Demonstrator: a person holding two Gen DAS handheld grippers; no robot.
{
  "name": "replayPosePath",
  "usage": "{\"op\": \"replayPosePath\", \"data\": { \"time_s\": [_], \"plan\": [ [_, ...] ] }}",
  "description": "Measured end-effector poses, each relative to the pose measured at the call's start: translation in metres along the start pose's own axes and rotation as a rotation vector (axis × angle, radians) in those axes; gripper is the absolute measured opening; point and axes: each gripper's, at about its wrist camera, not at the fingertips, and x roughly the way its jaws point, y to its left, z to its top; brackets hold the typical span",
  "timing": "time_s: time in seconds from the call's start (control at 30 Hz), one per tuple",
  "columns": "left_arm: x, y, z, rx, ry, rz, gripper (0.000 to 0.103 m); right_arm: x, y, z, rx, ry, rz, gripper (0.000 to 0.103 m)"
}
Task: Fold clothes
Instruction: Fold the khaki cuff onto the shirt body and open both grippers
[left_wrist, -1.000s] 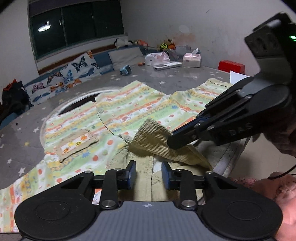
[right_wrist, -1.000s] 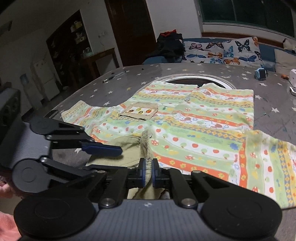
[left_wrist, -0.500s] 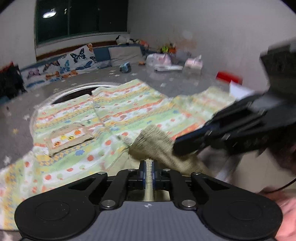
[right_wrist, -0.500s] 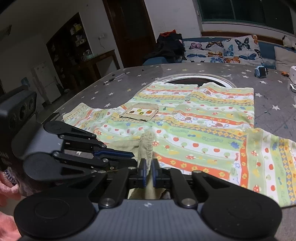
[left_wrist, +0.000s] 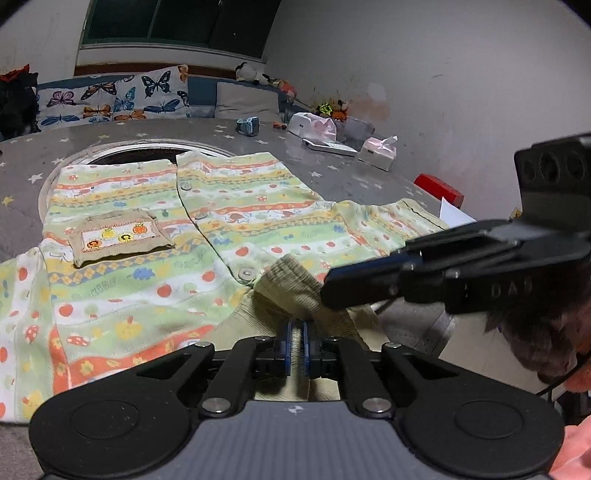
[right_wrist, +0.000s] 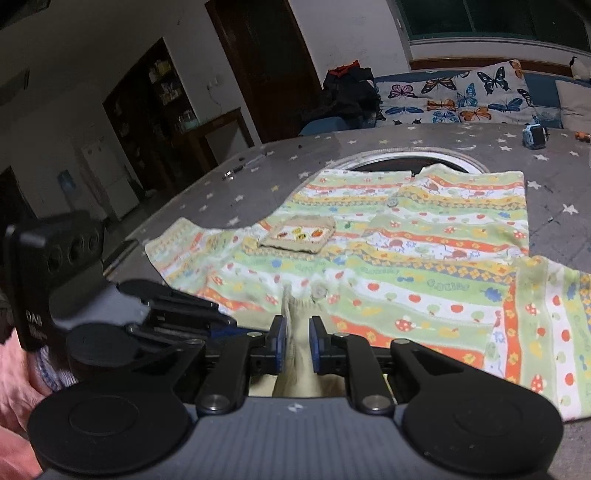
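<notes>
A child's striped shirt (left_wrist: 221, 206) with fruit prints lies spread on the grey star-patterned table (left_wrist: 332, 173); its beige pocket (left_wrist: 118, 236) faces up. My left gripper (left_wrist: 295, 343) pinches the beige ribbed collar (left_wrist: 291, 277) at the near edge, though its jaws are opening slightly. From the right, my right gripper (left_wrist: 327, 293) reaches into the same collar. In the right wrist view the shirt (right_wrist: 424, 258) fills the middle. A raised fold of the collar (right_wrist: 295, 314) stands between the pads of my right gripper (right_wrist: 296, 339), whose jaws are opening and stand slightly apart. The left gripper (right_wrist: 225, 321) is close beside it.
A round ring (left_wrist: 140, 151) sits in the table under the shirt's far end. Tissue boxes (left_wrist: 378, 149), a red box (left_wrist: 437, 186), a white paper (left_wrist: 452, 214) and a blue toy (left_wrist: 248, 125) lie on the far right. Butterfly cushions (left_wrist: 110, 96) line the back.
My left gripper was open a second ago; it has rolled, shifted a little and closed on the collar. The right gripper's pads, tight on the fold before, have parted slightly.
</notes>
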Motion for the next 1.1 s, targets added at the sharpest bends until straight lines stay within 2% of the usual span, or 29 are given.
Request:
{"op": "replayPosePath", "data": {
  "time_s": [0.17,0.3,0.5,0.6,0.7,0.83,1.03,1.07,1.1],
  "plan": [
    [-0.020,-0.002,-0.006,0.033,0.000,0.014,0.009,0.001,-0.002,0.009,-0.007,-0.025,-0.023,0.014],
    [-0.051,0.000,-0.009,0.027,-0.051,0.042,0.009,0.015,0.000,0.006,-0.025,0.012,-0.026,0.014],
    [-0.073,0.010,0.003,-0.032,-0.126,0.099,0.009,0.036,0.026,-0.009,-0.201,0.082,-0.047,0.014],
    [-0.062,0.008,0.012,-0.032,-0.127,0.081,0.009,0.037,0.036,-0.013,-0.263,0.084,-0.058,0.015],
    [-0.040,0.004,0.018,-0.029,-0.110,0.061,0.011,0.030,0.036,-0.012,-0.242,0.075,-0.047,0.015],
    [-0.010,0.008,0.019,-0.059,-0.059,0.051,0.011,0.014,0.022,-0.012,-0.179,0.052,-0.096,0.016],
    [0.009,0.004,0.009,-0.018,-0.013,0.071,0.012,-0.001,0.005,-0.021,-0.111,0.064,-0.113,0.016],
    [0.008,0.005,0.009,-0.021,-0.013,0.069,0.012,-0.005,0.004,-0.021,-0.099,0.053,-0.116,0.020],
    [0.008,0.006,0.008,-0.025,-0.014,0.069,0.012,-0.011,0.001,-0.020,-0.084,0.036,-0.132,0.028]
  ]
}}
